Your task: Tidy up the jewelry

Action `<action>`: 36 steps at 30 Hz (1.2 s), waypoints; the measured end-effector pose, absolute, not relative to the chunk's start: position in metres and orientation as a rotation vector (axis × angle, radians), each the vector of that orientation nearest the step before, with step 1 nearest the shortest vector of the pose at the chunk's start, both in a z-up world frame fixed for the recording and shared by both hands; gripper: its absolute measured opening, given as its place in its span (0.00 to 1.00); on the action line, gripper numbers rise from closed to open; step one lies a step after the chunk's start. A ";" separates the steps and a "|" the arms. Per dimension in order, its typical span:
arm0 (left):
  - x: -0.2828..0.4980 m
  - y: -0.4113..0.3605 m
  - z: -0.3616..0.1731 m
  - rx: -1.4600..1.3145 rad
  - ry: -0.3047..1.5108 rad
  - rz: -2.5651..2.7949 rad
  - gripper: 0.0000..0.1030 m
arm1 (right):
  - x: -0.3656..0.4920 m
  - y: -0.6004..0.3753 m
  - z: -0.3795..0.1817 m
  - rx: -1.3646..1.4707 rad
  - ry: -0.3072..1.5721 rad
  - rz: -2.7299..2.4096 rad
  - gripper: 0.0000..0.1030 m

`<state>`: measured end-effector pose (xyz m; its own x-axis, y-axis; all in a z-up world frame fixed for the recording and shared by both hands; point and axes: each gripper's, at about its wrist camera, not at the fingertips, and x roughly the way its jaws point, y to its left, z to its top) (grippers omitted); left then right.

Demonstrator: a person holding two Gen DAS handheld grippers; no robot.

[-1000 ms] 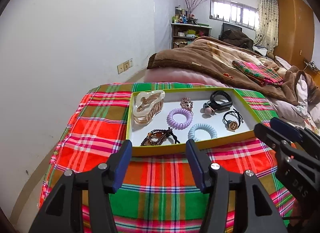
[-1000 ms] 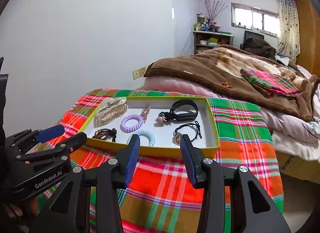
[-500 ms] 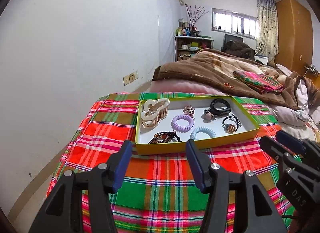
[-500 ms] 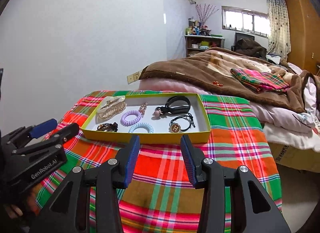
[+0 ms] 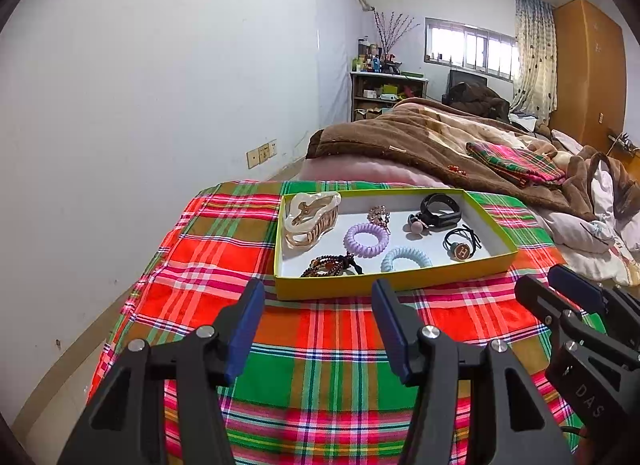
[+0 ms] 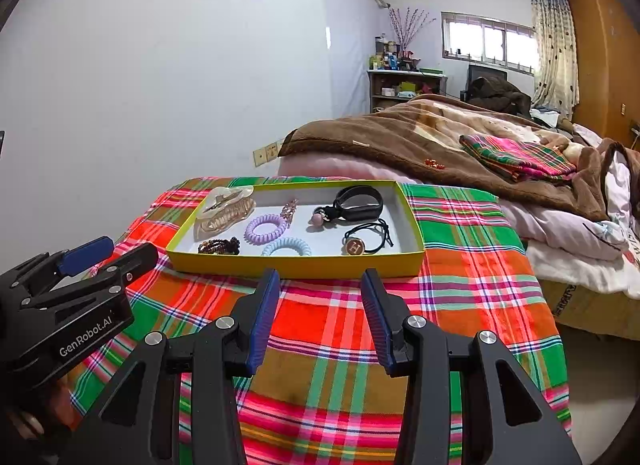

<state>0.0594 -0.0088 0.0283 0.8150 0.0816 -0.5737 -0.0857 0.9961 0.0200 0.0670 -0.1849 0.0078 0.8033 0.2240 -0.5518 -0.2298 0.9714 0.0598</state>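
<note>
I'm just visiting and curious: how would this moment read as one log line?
left gripper: open, empty | right gripper: open, empty | tray: holds jewelry, untouched

1. Daylight enters through the window (image 5: 469, 50) at the far right wall; the room is evenly bright.
2. The panes glare white, washing out detail.
3. Shadows are soft, faint inside the yellow tray (image 6: 296, 265).
4. Fisheye distortion bends the walls, and black vignette rims every corner.
5. Focus is sharp throughout, with no motion blur.
</note>
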 end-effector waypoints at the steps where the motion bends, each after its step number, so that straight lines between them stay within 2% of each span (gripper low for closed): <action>1: 0.059 -0.008 0.028 -0.008 0.613 0.090 0.56 | 0.067 -0.185 0.008 -0.009 0.590 0.244 0.42; 36: 0.060 0.000 0.024 -0.025 0.628 0.111 0.56 | 0.067 -0.179 0.007 -0.014 0.596 0.245 0.42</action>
<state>0.0595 0.0001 0.0241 0.8032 0.0962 -0.5878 -0.1115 0.9937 0.0102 0.0672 -0.1786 0.0069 0.7992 0.2246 -0.5575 -0.2327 0.9708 0.0576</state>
